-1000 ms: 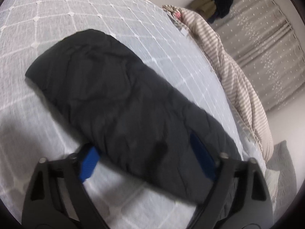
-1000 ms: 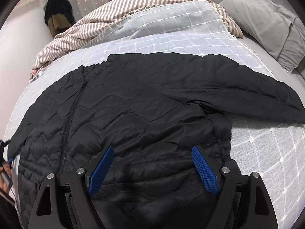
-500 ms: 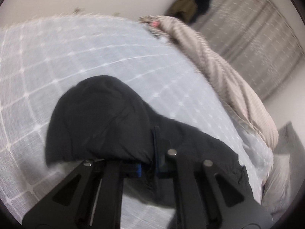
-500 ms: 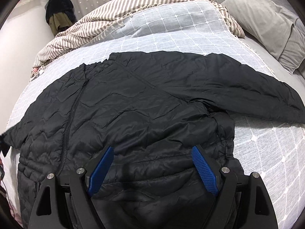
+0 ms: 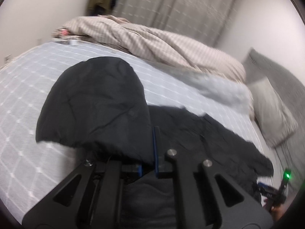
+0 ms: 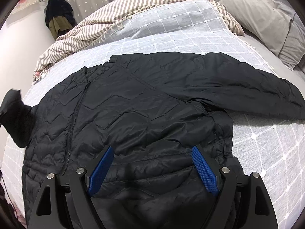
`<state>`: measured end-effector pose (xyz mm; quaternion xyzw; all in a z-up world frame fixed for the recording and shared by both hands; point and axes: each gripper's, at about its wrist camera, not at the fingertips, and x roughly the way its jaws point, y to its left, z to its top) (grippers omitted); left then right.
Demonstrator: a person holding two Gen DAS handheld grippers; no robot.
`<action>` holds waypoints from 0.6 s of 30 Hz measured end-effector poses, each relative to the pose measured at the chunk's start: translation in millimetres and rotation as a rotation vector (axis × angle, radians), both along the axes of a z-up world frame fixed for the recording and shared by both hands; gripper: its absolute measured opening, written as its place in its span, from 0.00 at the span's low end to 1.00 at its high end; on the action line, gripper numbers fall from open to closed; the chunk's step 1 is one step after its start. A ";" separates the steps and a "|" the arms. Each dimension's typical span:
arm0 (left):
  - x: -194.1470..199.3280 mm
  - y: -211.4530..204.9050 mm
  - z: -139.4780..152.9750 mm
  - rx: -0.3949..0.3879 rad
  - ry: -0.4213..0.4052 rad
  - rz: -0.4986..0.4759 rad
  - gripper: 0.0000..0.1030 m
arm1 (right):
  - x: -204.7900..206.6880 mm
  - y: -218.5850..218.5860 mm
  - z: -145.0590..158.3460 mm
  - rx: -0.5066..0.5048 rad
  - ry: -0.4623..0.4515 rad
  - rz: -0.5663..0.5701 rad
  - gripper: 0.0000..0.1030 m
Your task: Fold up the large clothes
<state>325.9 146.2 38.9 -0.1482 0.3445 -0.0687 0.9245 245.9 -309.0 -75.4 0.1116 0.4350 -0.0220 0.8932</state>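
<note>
Black quilted jacket (image 6: 133, 118): lies front-up across the bed with its zip running down the left half of the right wrist view; the body is spread flat and wrinkled, the hem nearest the camera.
Right sleeve of the jacket (image 6: 247, 93): stretched out flat to the right over the bedspread, cuff near the frame's edge.
Left sleeve (image 5: 95, 103): lifted off the bed — it hangs in a rounded fold in front of the left gripper, above the jacket's body; in the right wrist view it shows as a dark lump at the far left (image 6: 15, 118).
Left gripper (image 5: 150, 168): jaws pressed together on the sleeve's fabric, blue pads nearly touching, cloth pinched between them; the picture is smeared with motion.
Right gripper (image 6: 152, 171): jaws spread wide, blue pads well apart, poised just over the hem with nothing clamped; whether the tips touch the cloth I cannot tell.
Bedspread (image 6: 171, 34): pale grey-blue with a white grid — it covers the bed under the jacket.
Striped blanket (image 6: 133, 5): brown and cream, bunched along the far side of the bed.
Grey pillow (image 6: 266, 19): at the upper right, clear of the jacket.
Dark clothes (image 6: 57, 17): piled in the far corner, in front of the curtains (image 5: 171, 9).
</note>
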 end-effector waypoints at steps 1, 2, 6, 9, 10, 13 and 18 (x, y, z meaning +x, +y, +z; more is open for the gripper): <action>1.7 -10.0 -3.0 0.005 0.011 -0.026 0.10 | -0.2 -0.6 0.1 0.003 0.000 -0.001 0.83; 2.7 -20.4 -7.7 0.010 0.022 -0.051 0.10 | 0.0 -0.5 0.1 0.004 0.000 -0.001 0.83; 6.3 -66.0 -36.8 0.059 0.113 -0.195 0.10 | 0.0 -0.8 -1.0 0.003 0.005 0.001 0.83; 7.6 -99.7 -71.6 0.142 0.245 -0.321 0.11 | 0.7 -0.2 -2.9 0.002 0.013 0.002 0.83; 6.0 -107.0 -83.7 0.164 0.286 -0.349 0.15 | 0.9 0.4 -3.8 0.002 0.016 0.004 0.83; -7.6 -123.7 -105.3 0.205 0.325 -0.389 0.38 | 1.7 2.8 -5.3 -0.002 0.025 0.014 0.83; -44.2 -130.0 -84.2 0.170 0.235 -0.427 0.73 | 3.2 8.7 -8.1 -0.020 0.032 0.030 0.83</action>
